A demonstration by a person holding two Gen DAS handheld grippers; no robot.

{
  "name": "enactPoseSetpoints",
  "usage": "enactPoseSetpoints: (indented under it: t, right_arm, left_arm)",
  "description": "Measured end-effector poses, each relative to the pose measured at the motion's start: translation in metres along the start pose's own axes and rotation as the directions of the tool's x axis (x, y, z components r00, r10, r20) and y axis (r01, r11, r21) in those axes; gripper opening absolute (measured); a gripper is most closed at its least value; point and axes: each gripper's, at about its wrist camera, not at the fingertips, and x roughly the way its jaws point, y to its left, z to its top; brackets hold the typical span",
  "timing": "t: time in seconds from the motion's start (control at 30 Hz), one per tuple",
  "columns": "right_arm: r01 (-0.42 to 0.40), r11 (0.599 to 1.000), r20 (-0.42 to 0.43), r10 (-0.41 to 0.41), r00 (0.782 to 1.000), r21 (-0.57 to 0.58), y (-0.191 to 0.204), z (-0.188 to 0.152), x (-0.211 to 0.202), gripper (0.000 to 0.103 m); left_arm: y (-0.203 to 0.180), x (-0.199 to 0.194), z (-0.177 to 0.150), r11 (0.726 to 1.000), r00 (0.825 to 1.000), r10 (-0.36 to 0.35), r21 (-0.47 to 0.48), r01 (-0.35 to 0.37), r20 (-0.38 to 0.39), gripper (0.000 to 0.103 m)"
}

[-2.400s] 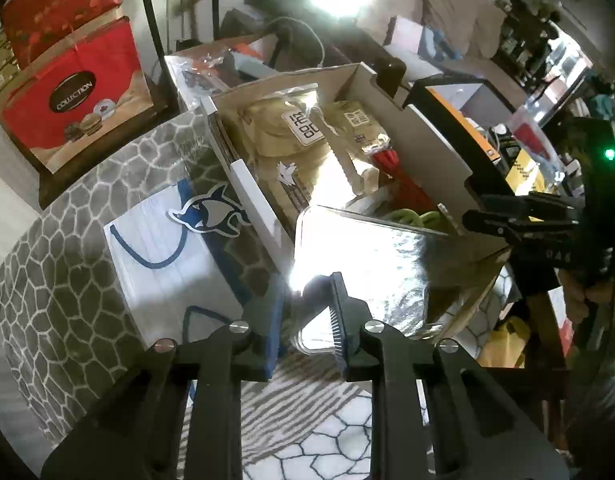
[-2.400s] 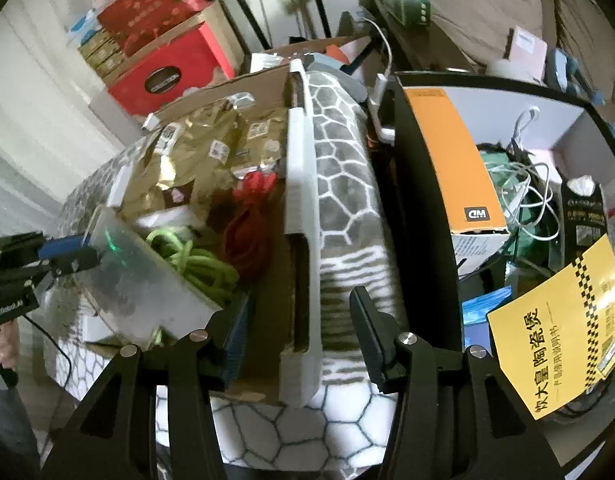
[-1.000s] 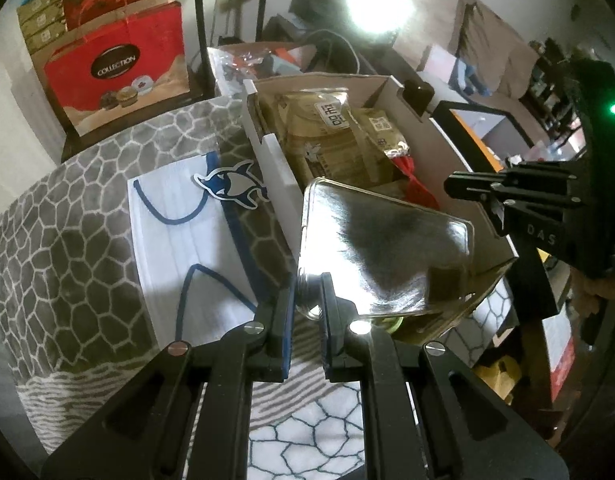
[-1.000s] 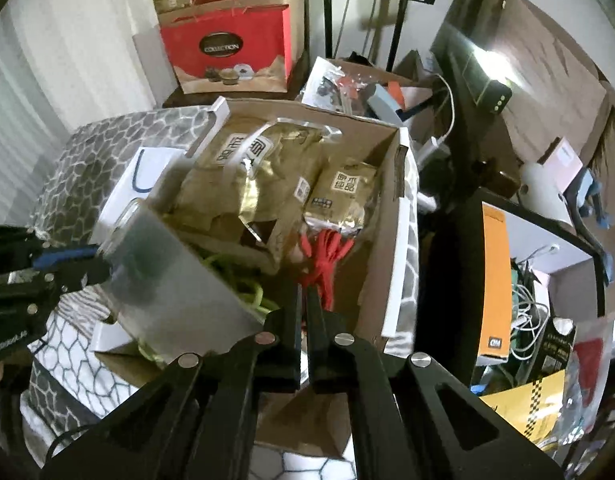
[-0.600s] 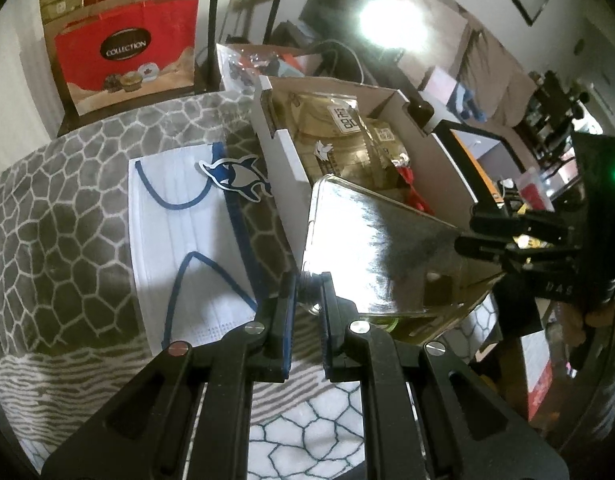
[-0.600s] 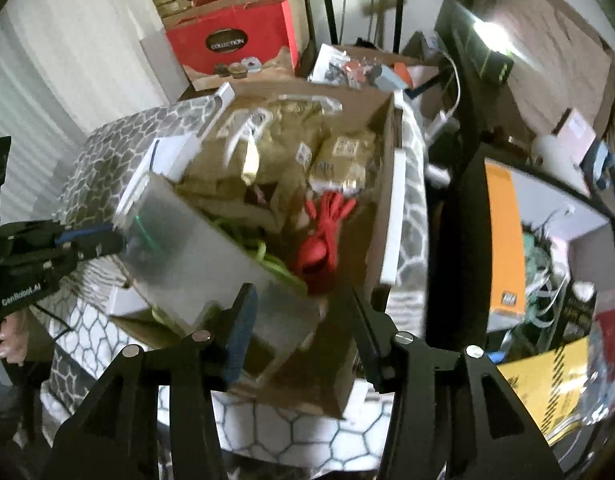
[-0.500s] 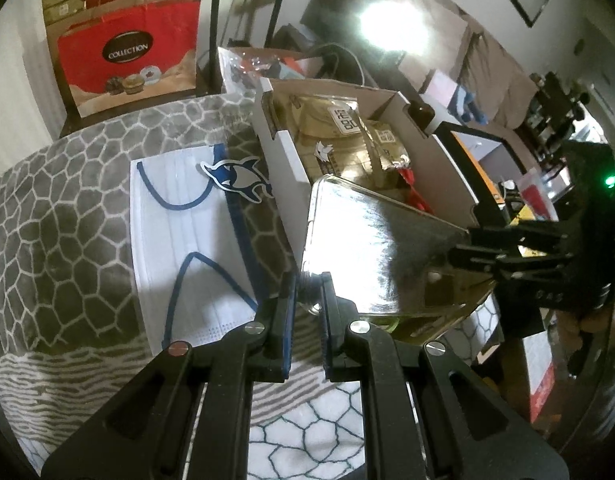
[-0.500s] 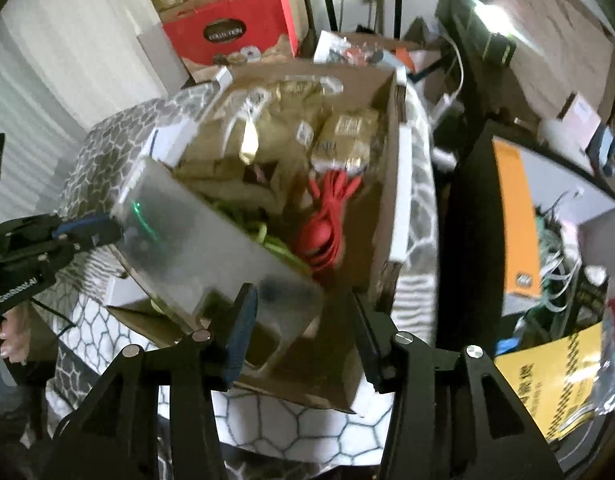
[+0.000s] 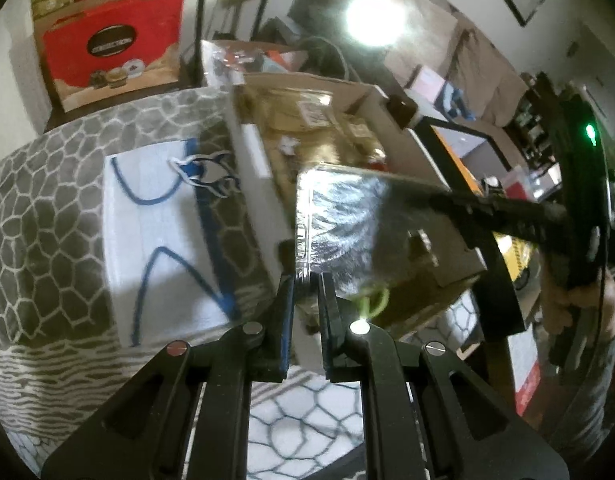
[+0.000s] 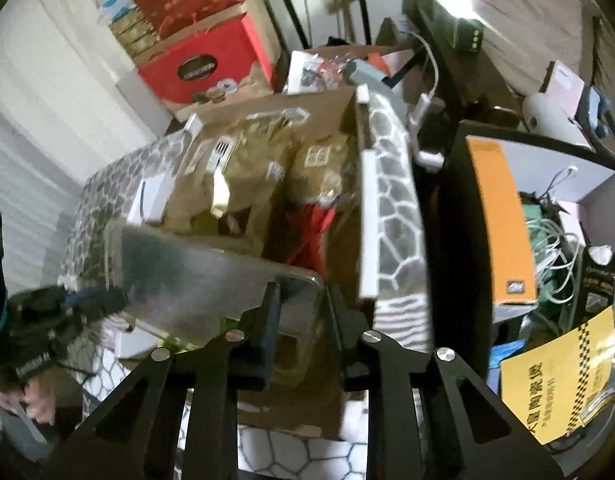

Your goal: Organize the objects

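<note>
A flat clear plastic lid (image 9: 347, 216) is held level over the near end of an open cardboard box (image 9: 391, 120). My left gripper (image 9: 306, 292) is shut on the lid's near corner. In the right wrist view the lid (image 10: 211, 280) stretches left, and my right gripper (image 10: 301, 300) has its fingers on either side of the lid's right corner; they look apart from it. The box (image 10: 355, 128) holds gold foil bags (image 10: 243, 176), a red cord (image 10: 311, 228) and a green cord (image 9: 371, 300).
A white bag with blue handles and a shark tag (image 9: 159, 232) lies on the grey honeycomb cloth (image 9: 47, 208) left of the box. Red gift boxes (image 9: 111, 48) stand behind. A black shelf with an orange box (image 10: 499, 216) and cables is to the right.
My right gripper has moved in from the box's edge to the lid's right corner. My left gripper keeps its hold, and the lid has tilted flatter over the box.
</note>
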Motion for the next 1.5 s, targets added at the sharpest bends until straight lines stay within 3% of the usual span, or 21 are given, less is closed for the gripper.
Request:
enactPoseSetpoints:
  t: [0.33,0.5,0.8,0.93,1.1,1.3,1.5]
  right_arm:
    - [0.074,0.996,-0.008,-0.075,0.997,-0.056,0.004,0.001,-0.002,0.021]
    - [0.142,0.984,0.005,-0.142,0.99,-0.105,0.013,-0.01,-0.005,0.022]
    - [0.108,0.991,0.031,-0.106,0.994,-0.075,0.011,-0.012,-0.015,0.023]
    - [0.111,0.992,0.033,-0.109,0.994,-0.062,0.006,-0.014,-0.017,0.023]
    - [0.121,0.993,0.046,-0.12,0.992,-0.012,-0.007,-0.018,-0.021,0.026]
    - [0.142,0.989,0.035,-0.143,0.989,0.03,-0.018,-0.024,-0.017,0.035]
    - [0.118,0.992,0.013,-0.119,0.993,0.043,-0.02,-0.036,-0.01,0.036]
  left_arm:
    - [-0.031,0.01,-0.012,0.987,0.995,0.093,0.133,-0.09,-0.018,0.017]
    - [-0.015,-0.008,-0.006,0.997,1.0,0.019,0.073,-0.018,-0.003,0.037]
    - [-0.005,-0.008,0.005,0.999,1.0,0.025,0.043,-0.025,-0.008,0.036]
    - [0.009,-0.013,0.011,0.998,0.999,0.05,0.022,-0.051,0.01,0.04]
    - [0.042,-0.02,0.028,0.994,0.994,0.104,-0.04,-0.103,0.03,0.054]
    - [0.081,-0.011,0.051,0.978,0.981,0.195,-0.078,-0.194,0.0,0.054]
    - [0.094,0.014,0.069,0.974,0.976,0.212,-0.067,-0.215,-0.043,0.054]
